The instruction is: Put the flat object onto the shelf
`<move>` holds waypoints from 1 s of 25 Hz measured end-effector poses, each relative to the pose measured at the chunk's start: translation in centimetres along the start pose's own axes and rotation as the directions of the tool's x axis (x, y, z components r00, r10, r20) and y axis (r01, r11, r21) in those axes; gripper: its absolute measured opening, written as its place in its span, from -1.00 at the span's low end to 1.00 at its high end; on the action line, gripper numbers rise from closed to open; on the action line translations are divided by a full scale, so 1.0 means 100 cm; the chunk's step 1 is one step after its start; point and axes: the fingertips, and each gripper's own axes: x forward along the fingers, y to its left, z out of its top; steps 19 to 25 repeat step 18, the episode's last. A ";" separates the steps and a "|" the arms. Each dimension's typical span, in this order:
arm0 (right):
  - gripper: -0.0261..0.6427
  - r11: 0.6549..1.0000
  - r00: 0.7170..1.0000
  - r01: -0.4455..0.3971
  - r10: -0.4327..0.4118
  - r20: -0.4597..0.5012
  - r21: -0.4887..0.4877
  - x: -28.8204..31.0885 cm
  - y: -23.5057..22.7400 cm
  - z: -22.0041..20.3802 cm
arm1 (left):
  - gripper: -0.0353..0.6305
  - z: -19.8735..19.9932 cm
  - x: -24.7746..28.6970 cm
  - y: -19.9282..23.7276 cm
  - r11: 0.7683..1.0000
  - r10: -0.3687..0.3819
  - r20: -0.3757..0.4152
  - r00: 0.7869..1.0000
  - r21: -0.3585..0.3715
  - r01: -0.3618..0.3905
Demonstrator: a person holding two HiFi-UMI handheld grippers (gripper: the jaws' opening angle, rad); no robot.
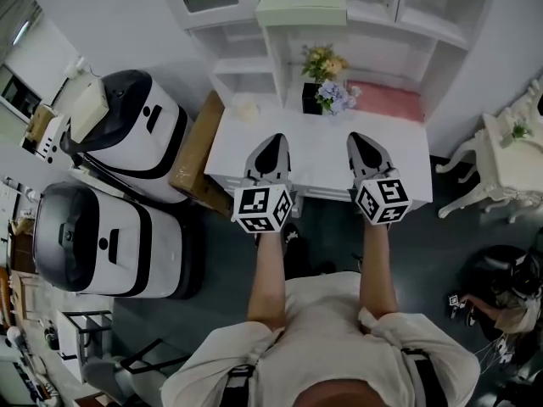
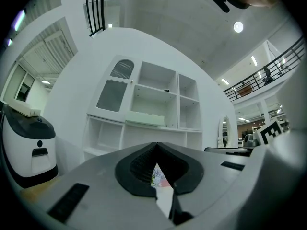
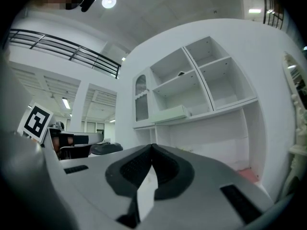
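1. A pink flat rectangular pad (image 1: 386, 102) lies at the rear right of the white desk top (image 1: 246, 142), in the recess under the white shelf unit (image 1: 382, 13).
2. A pale green flat box (image 1: 301, 7) lies on a ledge of that shelf unit, above the pad and to its left.
3. A black square pot of yellow and lilac flowers (image 1: 325, 87) stands on the desk just left of the pad.
4. The left gripper (image 1: 273, 142) hovers over the desk's front with its jaw tips together and nothing between them.
5. The right gripper (image 1: 363, 140) hovers beside it, jaws likewise closed and empty.
6. Each gripper's cube carries black-and-white square markers.
7. A brown cardboard box (image 1: 197, 155) leans at the desk's left, beside two white-and-black rounded machines (image 1: 127, 125).
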 end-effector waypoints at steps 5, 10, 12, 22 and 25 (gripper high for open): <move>-0.72 1.000 1.000 -0.019 0.019 -0.015 -0.020 0.004 0.006 0.000 | -0.86 0.003 -0.001 0.001 1.000 0.009 0.007 1.000 0.000 -0.009; -0.72 0.999 0.999 -0.033 0.032 -0.022 -0.025 0.004 0.007 -0.001 | -0.86 0.004 0.000 0.002 1.000 0.018 0.014 1.000 -0.003 -0.018; -0.72 0.999 0.999 -0.031 0.031 -0.027 -0.023 0.004 0.005 -0.002 | -0.86 0.003 0.002 0.000 1.000 0.015 0.013 1.000 -0.002 -0.015; -0.72 0.999 0.999 -0.036 0.035 -0.033 -0.027 0.007 0.001 0.000 | -0.86 0.006 0.008 -0.003 1.000 -0.001 0.020 1.000 -0.004 0.001; -0.72 0.999 0.999 -0.036 0.035 -0.033 -0.027 0.007 0.001 0.000 | -0.86 0.006 0.008 -0.003 1.000 -0.001 0.020 1.000 -0.004 0.001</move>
